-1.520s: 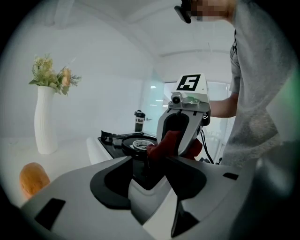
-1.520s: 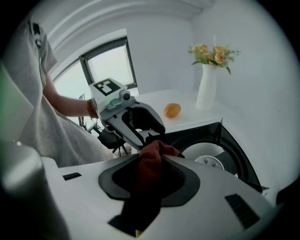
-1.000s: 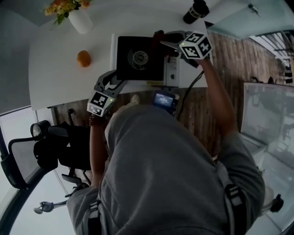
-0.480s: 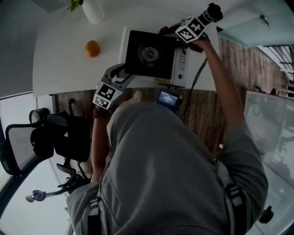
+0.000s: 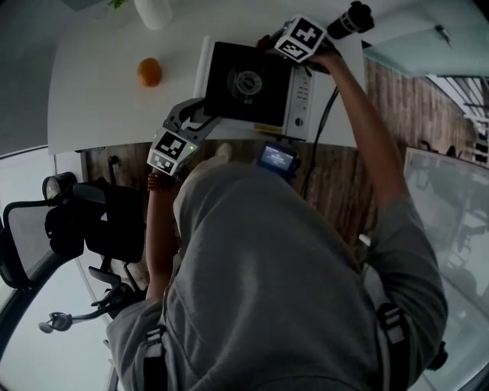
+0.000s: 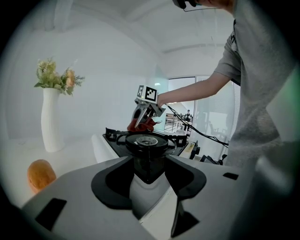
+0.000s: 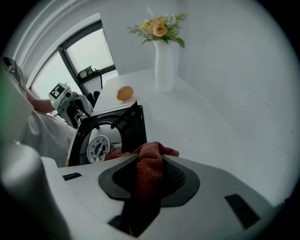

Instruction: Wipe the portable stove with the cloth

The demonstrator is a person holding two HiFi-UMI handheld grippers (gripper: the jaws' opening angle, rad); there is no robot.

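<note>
I wear a grey short-sleeved shirt [image 5: 290,290]. My left gripper [image 5: 200,116] and right gripper [image 5: 269,42] are grey, each with a black-and-white marker cube [image 5: 171,151].

A white table [image 5: 99,99] with a rounded corner fills the upper part of the head view. The portable stove [image 5: 244,80] stands flat on it, close to the near edge and towards the 3 o'clock end. It has a black top with a round burner, and a pale control strip along its 3 o'clock side. An orange fruit [image 5: 149,72] lies at the stove's 9 o'clock, apart from it. A white vase [image 5: 153,11] with flowers stands upright at the fruit's 12 o'clock. A dark cylindrical thing [image 5: 351,19] sits at the stove's 1 o'clock, near the far corner.
</note>
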